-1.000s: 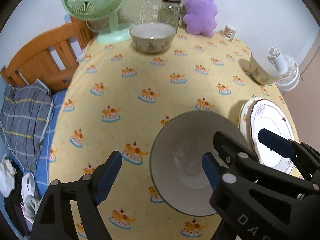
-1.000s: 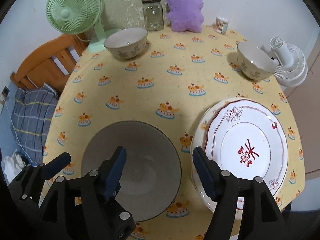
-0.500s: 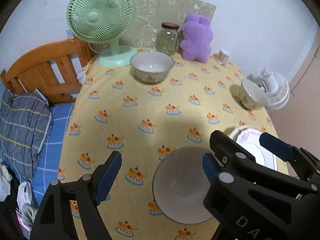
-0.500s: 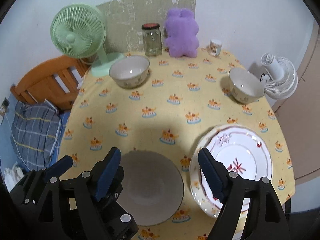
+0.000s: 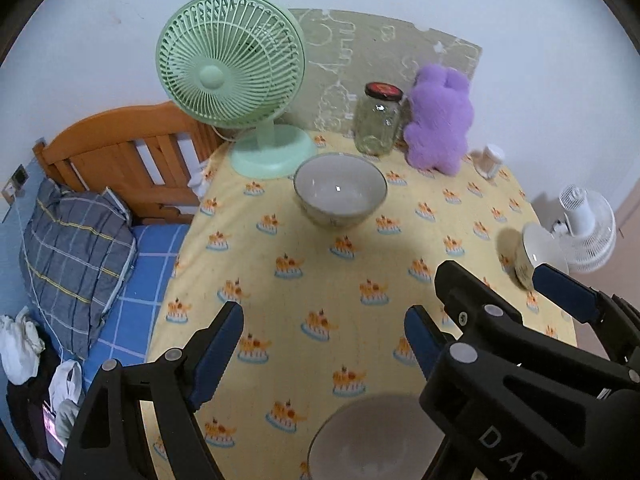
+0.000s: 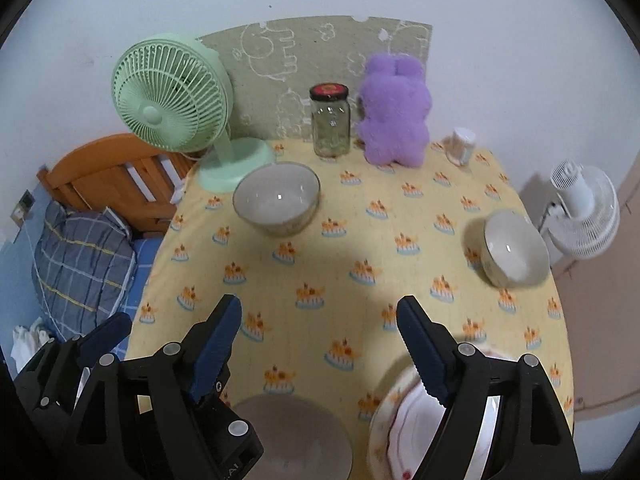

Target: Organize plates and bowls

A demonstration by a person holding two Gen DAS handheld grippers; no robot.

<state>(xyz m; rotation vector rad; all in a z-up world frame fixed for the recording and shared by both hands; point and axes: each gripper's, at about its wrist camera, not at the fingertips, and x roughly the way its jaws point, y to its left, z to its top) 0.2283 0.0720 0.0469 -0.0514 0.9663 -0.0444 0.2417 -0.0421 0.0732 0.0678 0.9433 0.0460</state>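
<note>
A grey bowl (image 5: 372, 436) sits at the table's near edge, below both grippers; it also shows in the right wrist view (image 6: 296, 436). Stacked white plates with red trim (image 6: 404, 432) lie to its right. A patterned bowl (image 5: 340, 190) stands at the back by the green fan, also seen from the right wrist (image 6: 277, 198). A second patterned bowl (image 6: 514, 248) stands at the right edge, partly hidden in the left wrist view (image 5: 528, 256). My left gripper (image 5: 324, 340) and right gripper (image 6: 320, 336) are open, empty and raised above the table.
A green fan (image 6: 176, 104), a glass jar (image 6: 330, 120), a purple plush toy (image 6: 394, 112) and a small white container (image 6: 462, 146) line the back of the yellow tablecloth (image 6: 360, 248). A white fan (image 6: 584, 212) stands off the right edge. A wooden bed (image 5: 120, 160) is on the left.
Both grippers have lifted up and back from the grey bowl and the plates, which now sit low in the views. Both stay open. No dish has moved.
</note>
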